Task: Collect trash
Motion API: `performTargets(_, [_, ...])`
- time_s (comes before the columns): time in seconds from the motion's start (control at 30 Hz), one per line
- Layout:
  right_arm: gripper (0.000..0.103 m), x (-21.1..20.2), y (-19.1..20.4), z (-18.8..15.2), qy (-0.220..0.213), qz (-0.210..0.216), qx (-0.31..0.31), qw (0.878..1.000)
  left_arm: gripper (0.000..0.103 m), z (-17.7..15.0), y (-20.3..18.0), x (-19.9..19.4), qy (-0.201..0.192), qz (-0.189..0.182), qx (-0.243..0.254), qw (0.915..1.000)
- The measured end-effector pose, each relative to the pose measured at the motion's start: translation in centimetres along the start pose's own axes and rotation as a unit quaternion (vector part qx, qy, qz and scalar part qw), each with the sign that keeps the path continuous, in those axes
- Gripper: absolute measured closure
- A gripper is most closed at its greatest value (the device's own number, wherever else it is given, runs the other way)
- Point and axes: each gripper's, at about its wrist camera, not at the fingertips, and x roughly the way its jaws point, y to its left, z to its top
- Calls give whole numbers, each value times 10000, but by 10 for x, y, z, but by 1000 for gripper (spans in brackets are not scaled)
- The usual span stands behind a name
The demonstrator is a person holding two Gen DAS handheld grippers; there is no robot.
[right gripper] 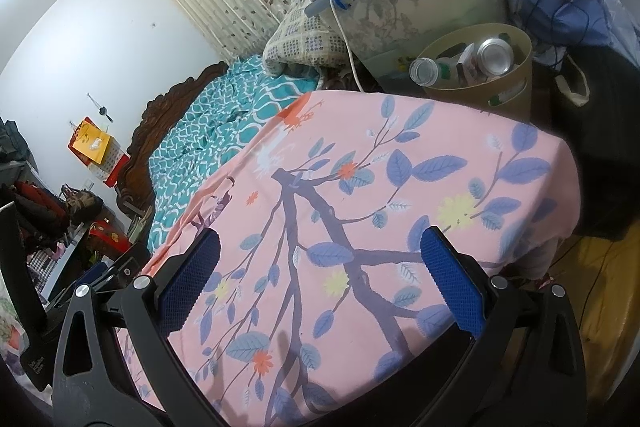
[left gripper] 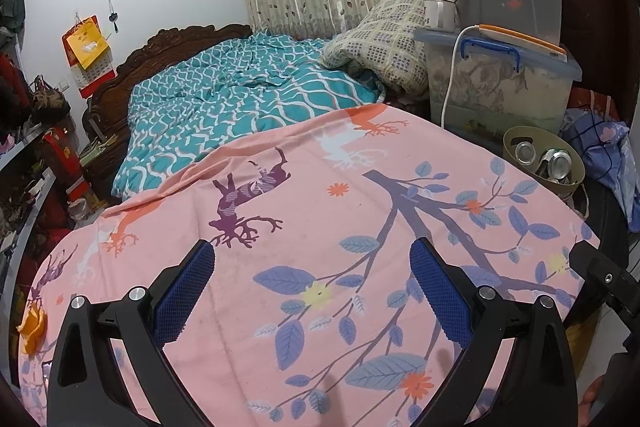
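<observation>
Your left gripper (left gripper: 312, 291) & right gripper (right gripper: 320, 287): fingers spread, empty, over pink sheet (left gripper: 320, 195). Bin (right gripper: 516, 87) w/ cans (right gripper: 496, 57) beside bed corner.

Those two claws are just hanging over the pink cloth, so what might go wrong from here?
The bin beside the pink cloth looks full: a bottle pokes over its rim beside a can, so they might tumble out if bumped. A white cable hangs down nearby and could snag a claw. An orange scrap at the cloth's far left edge may be missed.
</observation>
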Motion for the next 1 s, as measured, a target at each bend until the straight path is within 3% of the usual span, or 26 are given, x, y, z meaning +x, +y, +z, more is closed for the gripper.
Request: performTargets(1.0, [4,3,-2,-4,35,-32,39,10000,9,-4,-2,3,18,-170,84,9998])
